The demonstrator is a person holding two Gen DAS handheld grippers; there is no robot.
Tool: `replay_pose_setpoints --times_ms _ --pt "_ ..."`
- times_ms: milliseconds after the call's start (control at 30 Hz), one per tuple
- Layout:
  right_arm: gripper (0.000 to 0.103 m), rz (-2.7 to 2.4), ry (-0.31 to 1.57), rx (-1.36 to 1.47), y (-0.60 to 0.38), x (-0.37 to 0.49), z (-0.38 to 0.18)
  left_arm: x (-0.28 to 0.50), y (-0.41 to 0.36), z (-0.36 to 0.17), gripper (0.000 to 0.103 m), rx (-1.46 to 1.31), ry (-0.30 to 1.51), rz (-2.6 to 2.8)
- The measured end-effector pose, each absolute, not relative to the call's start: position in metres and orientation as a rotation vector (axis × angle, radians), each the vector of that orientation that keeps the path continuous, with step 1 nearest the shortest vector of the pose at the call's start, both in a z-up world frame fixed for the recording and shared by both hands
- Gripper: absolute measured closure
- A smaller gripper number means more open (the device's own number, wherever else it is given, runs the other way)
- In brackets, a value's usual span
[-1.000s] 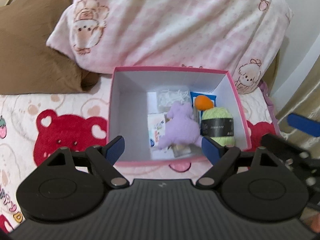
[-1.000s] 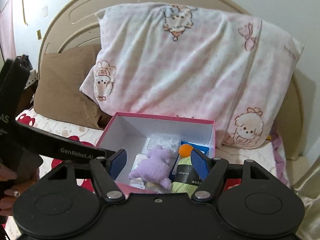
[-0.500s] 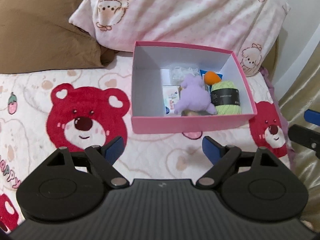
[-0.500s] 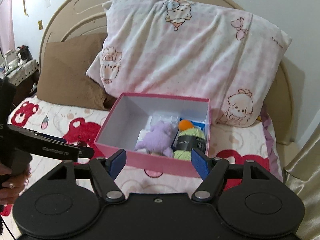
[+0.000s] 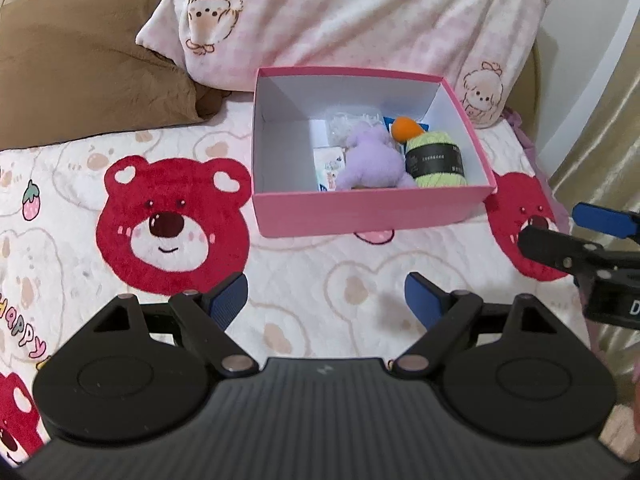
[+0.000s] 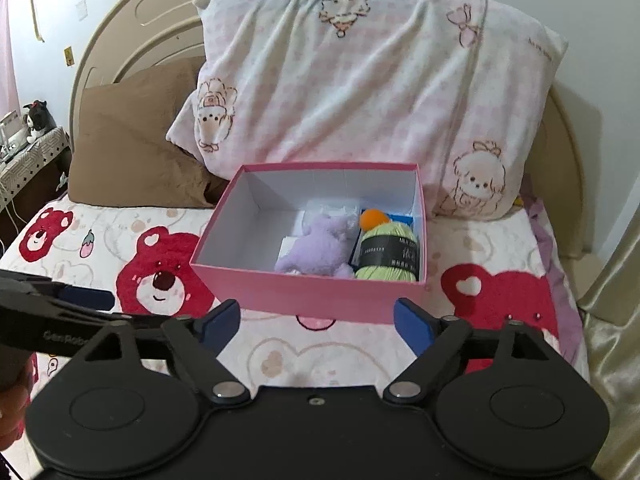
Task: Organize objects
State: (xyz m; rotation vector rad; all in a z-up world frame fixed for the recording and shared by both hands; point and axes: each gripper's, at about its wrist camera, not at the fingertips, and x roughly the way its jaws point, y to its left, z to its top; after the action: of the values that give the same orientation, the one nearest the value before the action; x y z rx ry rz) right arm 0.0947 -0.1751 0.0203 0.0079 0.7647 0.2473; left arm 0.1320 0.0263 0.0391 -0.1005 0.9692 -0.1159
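A pink box [image 5: 360,212] [image 6: 320,296] stands open on the bed. Inside lie a purple plush toy [image 5: 372,162] [image 6: 316,248], a green yarn ball with a black band [image 5: 438,158] [image 6: 390,254], an orange ball [image 5: 404,128] [image 6: 373,218], a clear packet [image 5: 348,120] and small cards. My left gripper [image 5: 326,300] is open and empty, well in front of the box. My right gripper [image 6: 316,326] is open and empty, just in front of the box's near wall; it also shows at the right edge of the left wrist view [image 5: 580,240].
A pink cartoon pillow [image 6: 372,80] and a brown pillow [image 6: 132,148] lean on the headboard behind the box. The quilt carries red bear prints [image 5: 172,216]. A nightstand with a small figure [image 6: 36,120] stands at the far left. A curtain [image 5: 600,80] hangs right.
Both grippers have pulled back from the box, which now sits farther away with more quilt showing in front. Both stay open and empty. The box's contents have not moved.
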Motion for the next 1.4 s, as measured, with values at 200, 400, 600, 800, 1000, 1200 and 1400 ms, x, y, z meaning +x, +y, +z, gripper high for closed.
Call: replay_pose_setpoints --times_ms 200,400,600,800,1000,1200,1400 --pt "0.007 0.235 0.759 0.014 -0.175 0.09 0.015 0.126 0.029 0.038 0.003 -0.13 0.965 -0.098" --pt "0.003 0.208 0.783 0.019 -0.179 0.088 0.013 0.126 0.029 0.041 0.0 -0.084 0.95 -0.073" --pt "0.003 0.169 0.822 0.023 -0.184 0.088 0.007 0.123 0.035 0.036 0.0 -0.104 0.993 -0.064" --pt "0.003 0.154 0.857 0.037 -0.186 0.088 0.003 0.123 0.04 0.038 0.0 -0.086 0.987 -0.006" --pt "0.003 0.126 0.888 0.004 -0.183 0.088 0.0 0.12 0.036 0.038 0.0 -0.047 0.984 0.01" --pt "0.003 0.091 0.904 -0.015 -0.181 0.089 -0.003 0.118 0.034 0.038 0.0 -0.054 0.985 0.014" --pt "0.003 0.144 0.939 0.007 -0.179 0.09 -0.004 0.116 0.029 0.036 0.0 -0.045 0.99 0.011"
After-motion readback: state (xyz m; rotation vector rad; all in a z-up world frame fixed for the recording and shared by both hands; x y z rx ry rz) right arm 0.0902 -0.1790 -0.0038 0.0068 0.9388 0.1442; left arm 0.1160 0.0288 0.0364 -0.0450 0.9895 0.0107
